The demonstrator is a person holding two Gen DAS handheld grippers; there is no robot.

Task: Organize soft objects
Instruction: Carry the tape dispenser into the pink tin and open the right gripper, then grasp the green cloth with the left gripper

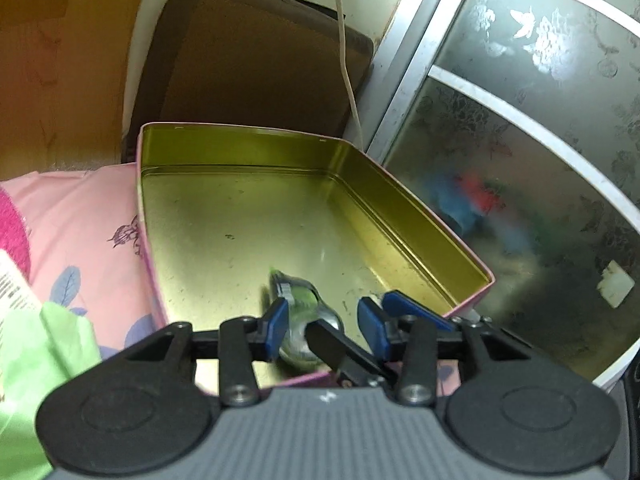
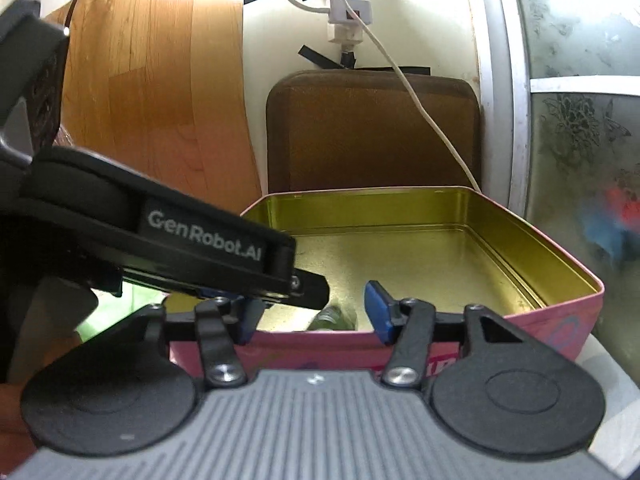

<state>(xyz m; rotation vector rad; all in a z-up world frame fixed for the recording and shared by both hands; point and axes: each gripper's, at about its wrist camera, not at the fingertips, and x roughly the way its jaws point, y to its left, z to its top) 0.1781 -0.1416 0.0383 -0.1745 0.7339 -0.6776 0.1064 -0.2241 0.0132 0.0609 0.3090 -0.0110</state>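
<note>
A pink tin box with a gold inside (image 1: 240,216) lies open on pink bedding; it also shows in the right wrist view (image 2: 500,248). A small green-and-silver soft packet (image 1: 304,312) lies at the box's near end, between the jaws of my open left gripper (image 1: 326,326), touching neither pad clearly. In the right wrist view the packet (image 2: 334,318) shows just past the box's near wall. My right gripper (image 2: 314,312) is open and empty over that wall. The other gripper's black finger (image 1: 340,348) reaches into the box from the right, and the left gripper's body (image 2: 180,240) crosses the right wrist view.
A brown cushion (image 1: 248,56) leans on the wall behind the box, with a white cable (image 1: 346,60) and a power strip (image 2: 346,4) above. A frosted glass cabinet door (image 1: 540,140) stands to the right. Pink floral bedding (image 1: 80,232) and green cloth (image 1: 44,344) lie left.
</note>
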